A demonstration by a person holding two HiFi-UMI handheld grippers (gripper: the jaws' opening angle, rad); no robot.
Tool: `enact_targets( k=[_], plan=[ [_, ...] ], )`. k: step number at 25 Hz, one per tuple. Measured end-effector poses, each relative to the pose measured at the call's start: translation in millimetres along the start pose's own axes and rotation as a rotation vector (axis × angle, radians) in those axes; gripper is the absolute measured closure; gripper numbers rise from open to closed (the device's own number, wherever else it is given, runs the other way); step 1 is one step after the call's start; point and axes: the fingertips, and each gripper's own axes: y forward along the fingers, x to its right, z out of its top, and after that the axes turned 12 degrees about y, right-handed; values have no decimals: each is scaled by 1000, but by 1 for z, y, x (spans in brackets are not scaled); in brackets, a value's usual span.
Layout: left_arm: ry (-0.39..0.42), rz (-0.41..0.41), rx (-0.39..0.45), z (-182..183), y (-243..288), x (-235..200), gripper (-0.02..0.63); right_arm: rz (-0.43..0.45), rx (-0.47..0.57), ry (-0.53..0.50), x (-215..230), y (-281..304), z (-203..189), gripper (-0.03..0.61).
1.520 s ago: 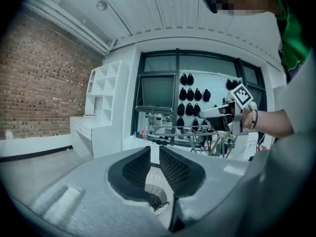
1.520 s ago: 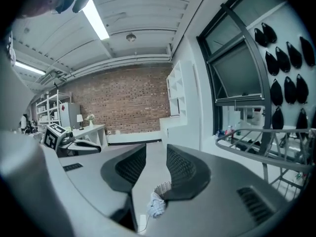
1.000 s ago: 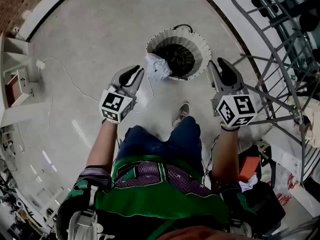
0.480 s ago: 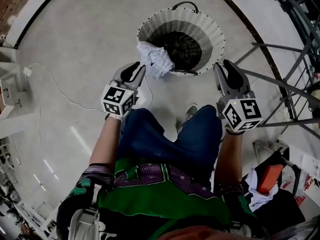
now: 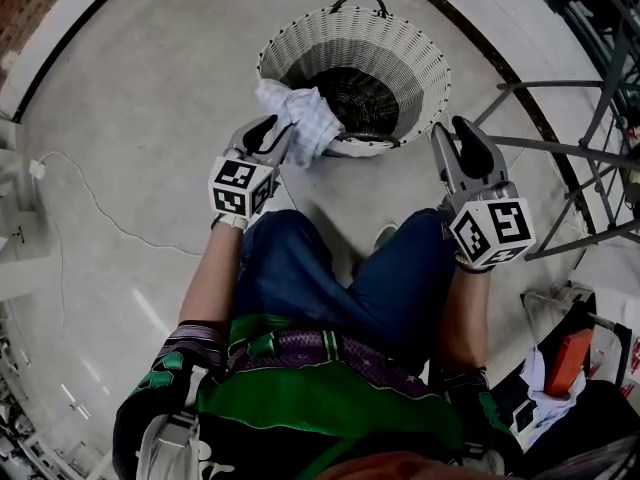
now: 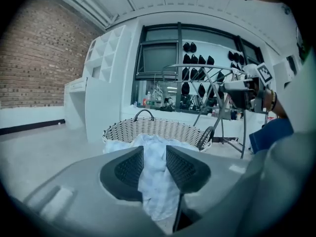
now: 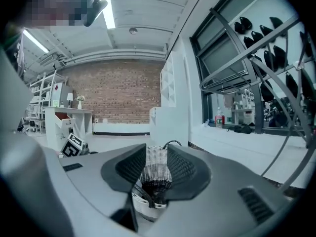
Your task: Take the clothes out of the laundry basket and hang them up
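Observation:
A white woven laundry basket [image 5: 425,53] stands on the floor ahead, and a white cloth [image 5: 300,118] hangs over its near left rim. My left gripper [image 5: 270,130] sits right at that cloth, and its jaws have just been opening. In the left gripper view the cloth [image 6: 157,186] shows in the gap of the left gripper [image 6: 154,154], and the pads do not press on it. My right gripper [image 5: 462,138] hangs open beside the basket's right rim, holding nothing. Through the gap of the right gripper [image 7: 157,157] I see the basket [image 7: 154,169].
A metal drying rack [image 5: 590,98] stands at the right, close to my right gripper. A white cable [image 5: 90,203] trails over the floor at the left. The person's bent knees [image 5: 350,278] are just behind both grippers. Bags and a red item [image 5: 568,360] lie at bottom right.
Both grippers have sunk toward the basket, which now looks nearer. The left gripper has reached the draped cloth and its jaws stand wider apart. The right jaws look unchanged.

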Motion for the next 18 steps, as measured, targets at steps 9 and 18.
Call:
enact_targets(
  k=[9,18],
  plan=[
    [-19,34,-17,-16,23,-6,445,11,6,-69,-13,7,-19,457],
    [36,69,-22,-8,13,-3,584,25,-6,-77,-16,8,-25,456]
  ],
)
